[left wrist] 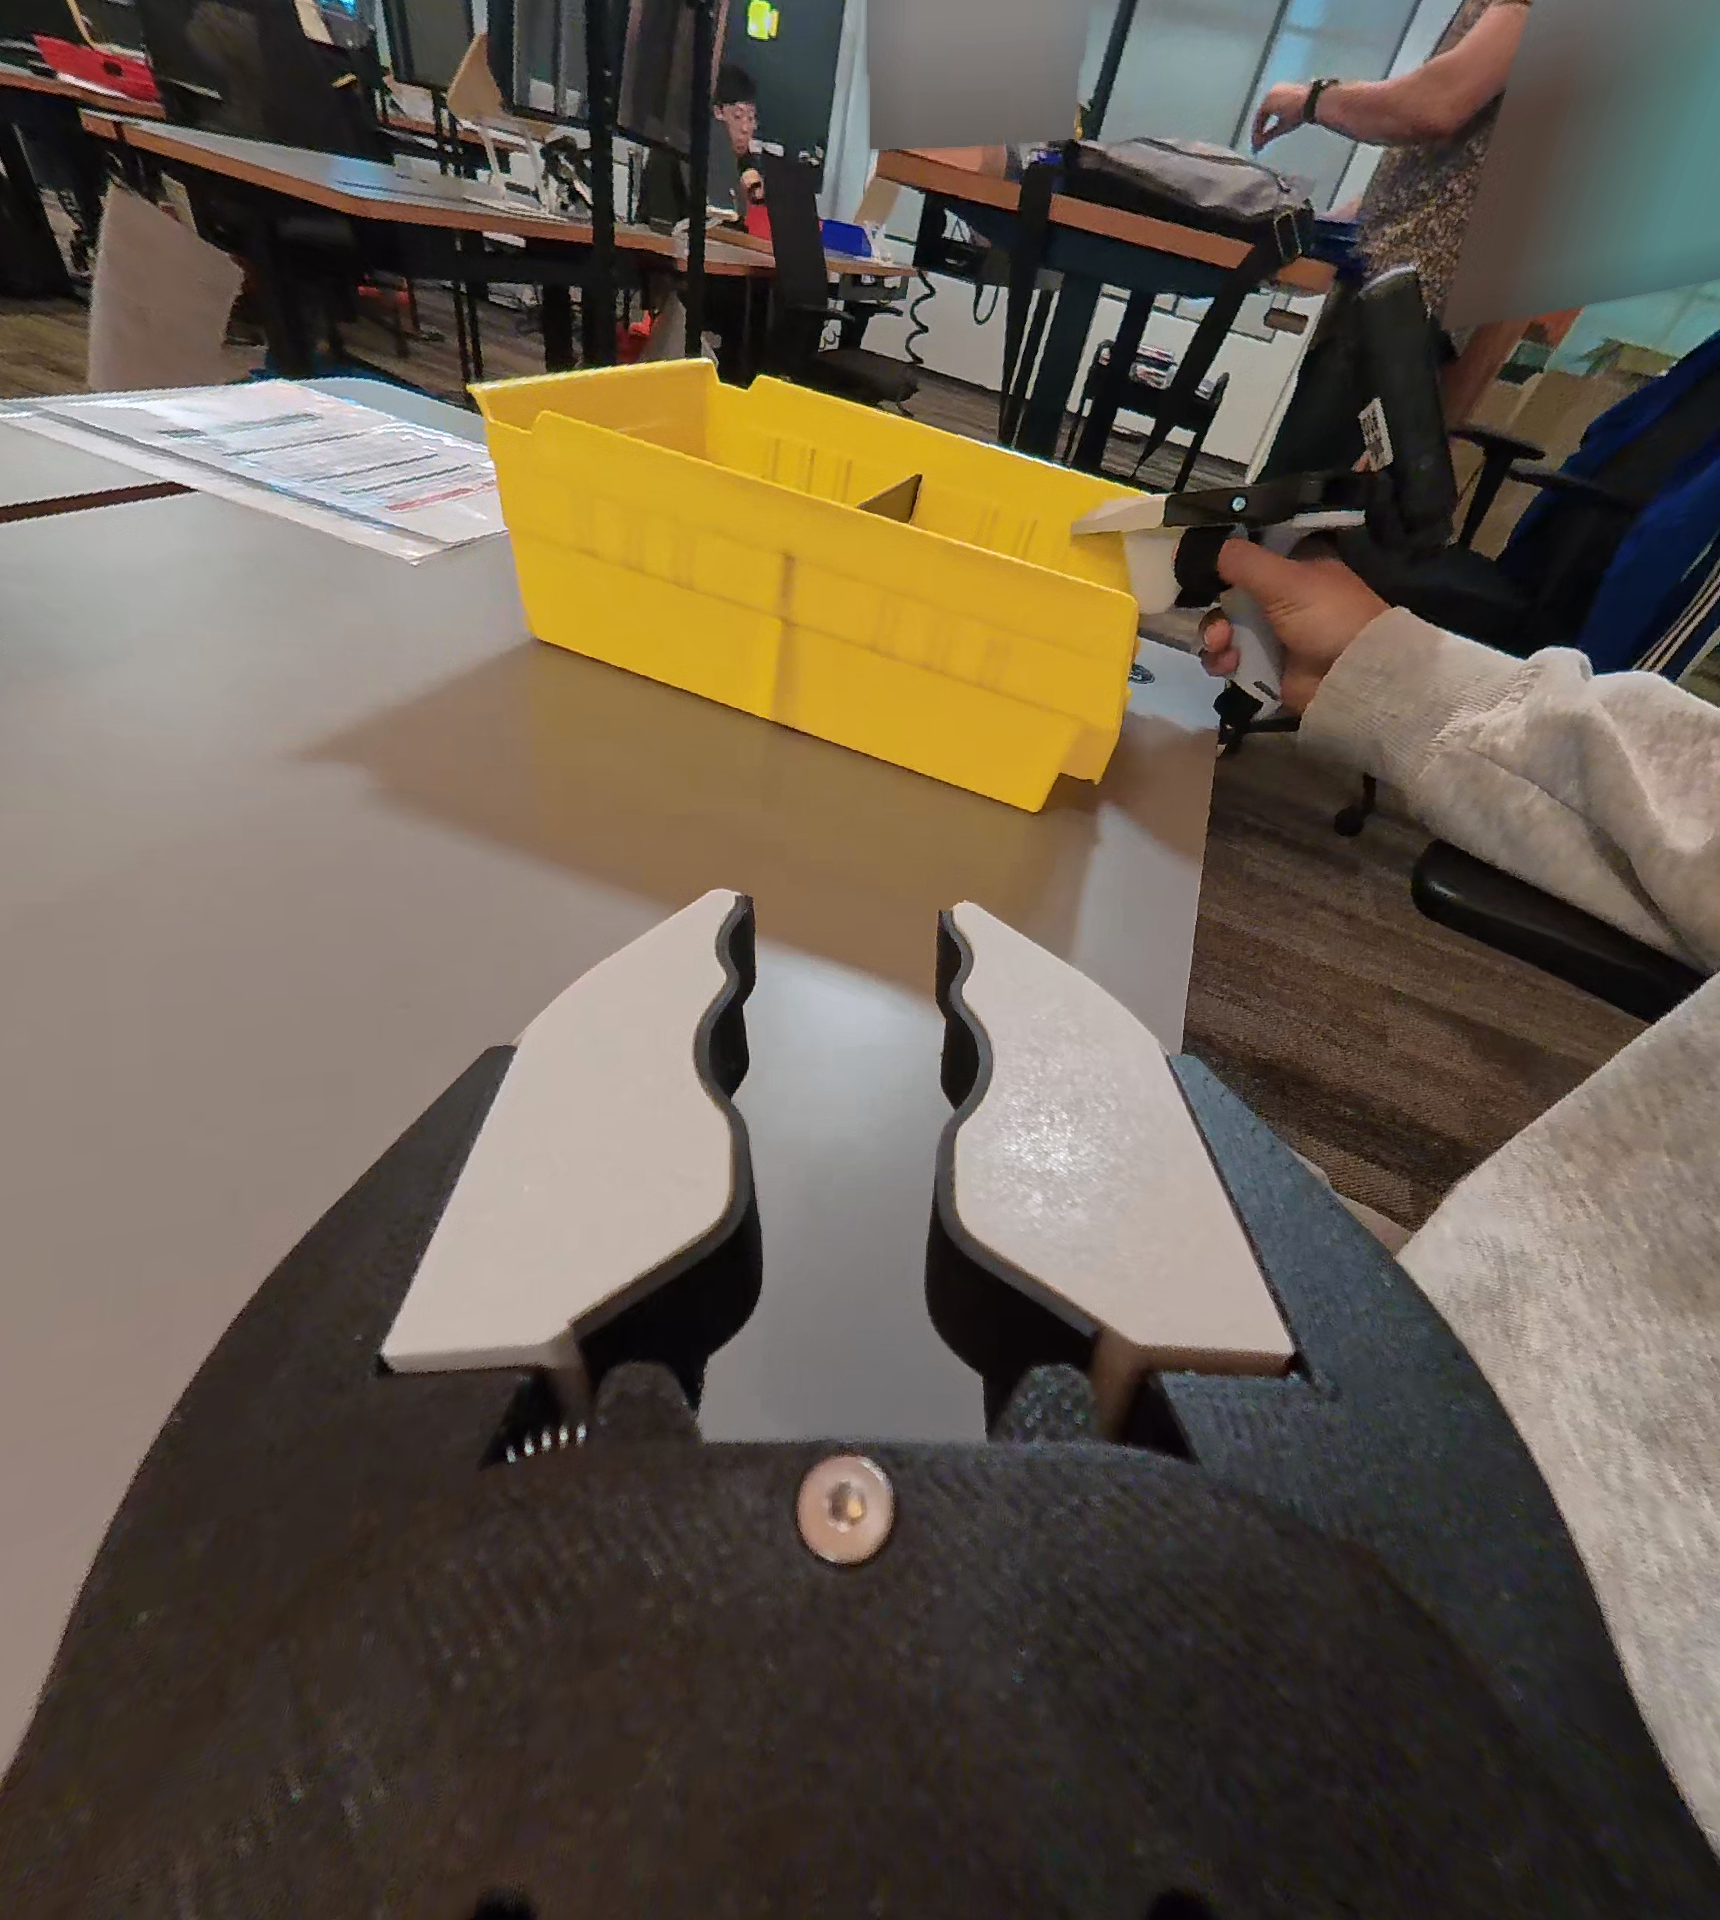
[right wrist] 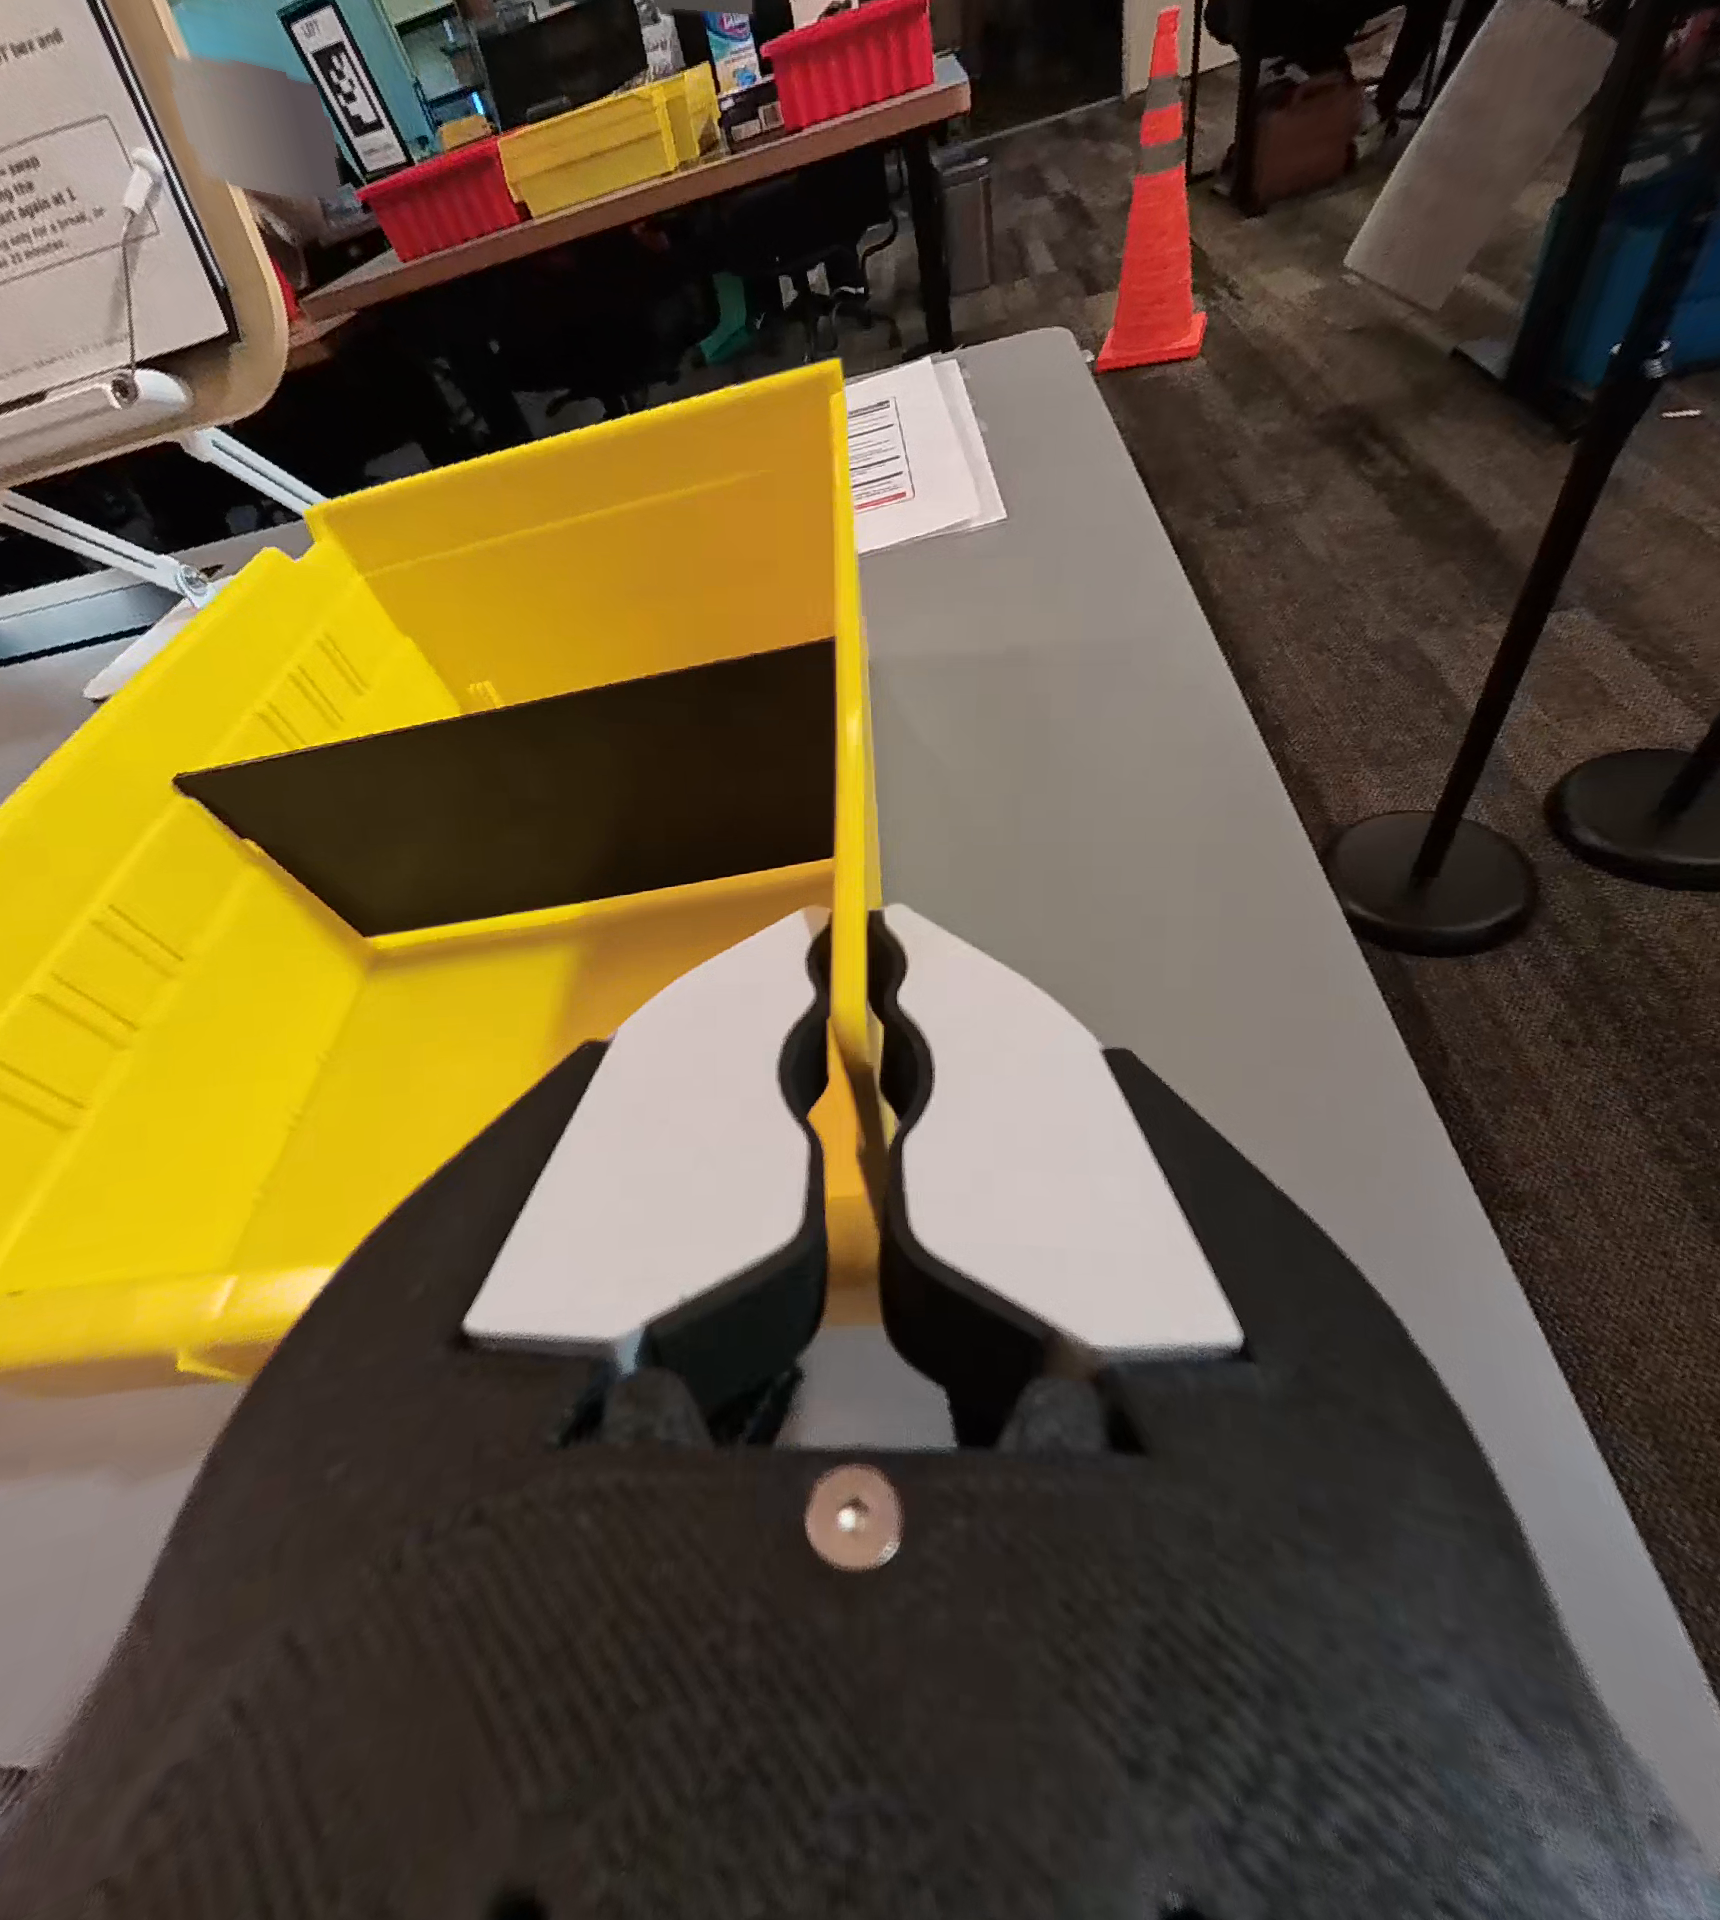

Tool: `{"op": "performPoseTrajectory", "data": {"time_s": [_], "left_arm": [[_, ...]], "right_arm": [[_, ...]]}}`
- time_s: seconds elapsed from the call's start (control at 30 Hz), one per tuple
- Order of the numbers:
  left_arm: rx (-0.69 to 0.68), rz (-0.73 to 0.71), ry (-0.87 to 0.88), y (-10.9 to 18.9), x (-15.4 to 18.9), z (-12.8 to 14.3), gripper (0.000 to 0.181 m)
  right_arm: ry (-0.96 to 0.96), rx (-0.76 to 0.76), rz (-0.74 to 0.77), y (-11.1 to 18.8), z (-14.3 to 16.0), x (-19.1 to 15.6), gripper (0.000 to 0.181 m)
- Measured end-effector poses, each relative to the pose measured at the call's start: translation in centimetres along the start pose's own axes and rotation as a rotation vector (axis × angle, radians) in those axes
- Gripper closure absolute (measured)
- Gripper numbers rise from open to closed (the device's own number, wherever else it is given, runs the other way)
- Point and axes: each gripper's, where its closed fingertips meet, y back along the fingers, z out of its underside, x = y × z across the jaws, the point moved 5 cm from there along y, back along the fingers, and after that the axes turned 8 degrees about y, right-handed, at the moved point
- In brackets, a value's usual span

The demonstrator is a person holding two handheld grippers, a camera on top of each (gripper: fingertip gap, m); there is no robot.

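Two grippers are in my views. My right gripper is clamped on the side wall of the yellow bin, which sits near the grey table's edge with a black divider inside. My left gripper hangs released above the table, well apart from the bin.
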Motion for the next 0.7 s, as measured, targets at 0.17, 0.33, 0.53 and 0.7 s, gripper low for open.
{"op": "performPoseTrajectory", "data": {"time_s": [0.17,0.33,0.53,0.7], "left_arm": [[0.065,-0.231,-0.042,1.4,-1.9,-1.3,0.158],[0.258,-0.598,-0.19,8.1,-4.4,-6.0,0.149],[0.286,-1.21,-0.387,18.1,-5.2,-4.6,0.119],[0.112,-1.29,-0.256,20.7,-7.6,-2.1,0.116]], "right_arm": [[0.166,0.169,0.245,3.4,-4.7,-0.9,0.135],[0.362,0.357,0.038,4.7,-8.2,-11.9,0.144],[0.431,0.409,-0.233,2.6,-8.1,-23.5,0.142],[0.263,0.382,-0.525,0.9,-5.8,-28.2,0.146]]}}
